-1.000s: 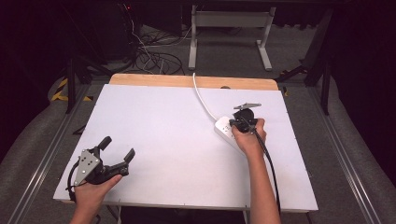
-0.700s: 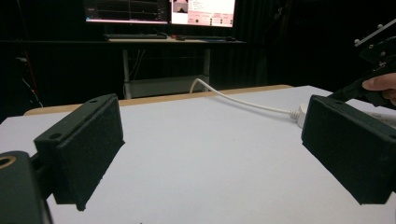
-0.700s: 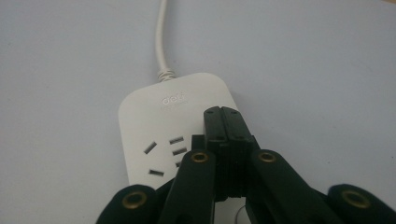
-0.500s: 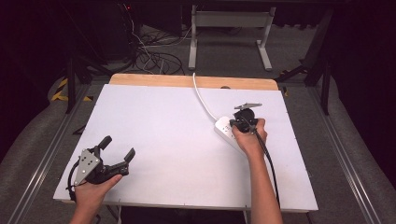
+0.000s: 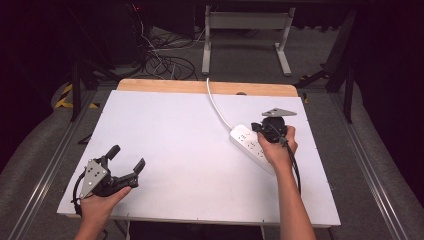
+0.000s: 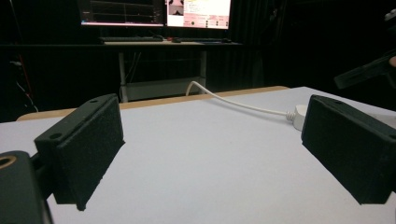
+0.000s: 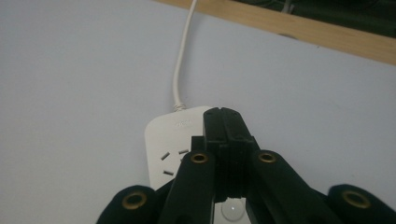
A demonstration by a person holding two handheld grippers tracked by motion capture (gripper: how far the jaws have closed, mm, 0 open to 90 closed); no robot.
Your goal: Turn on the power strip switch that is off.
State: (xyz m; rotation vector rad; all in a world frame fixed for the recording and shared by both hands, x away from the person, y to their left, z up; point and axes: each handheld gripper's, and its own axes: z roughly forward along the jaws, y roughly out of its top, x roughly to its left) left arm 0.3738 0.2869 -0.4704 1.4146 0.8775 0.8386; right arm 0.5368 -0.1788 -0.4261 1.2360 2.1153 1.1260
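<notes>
Power strip (image 5: pixel 248 145): near the table's (image 5: pixel 175 130) right edge, nothing plugged in.
Right gripper (image 7: pixel 223 122): jaws together, empty, over its sockets.
Left gripper (image 5: pixel 125 160): wide, idle, front-left corner.
Progress: seemingly unstarted.

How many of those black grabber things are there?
2. The left gripper is near the table's front left corner, jaws wide apart. The right gripper sits over the white power strip on the right side, jaws pressed together.
</notes>
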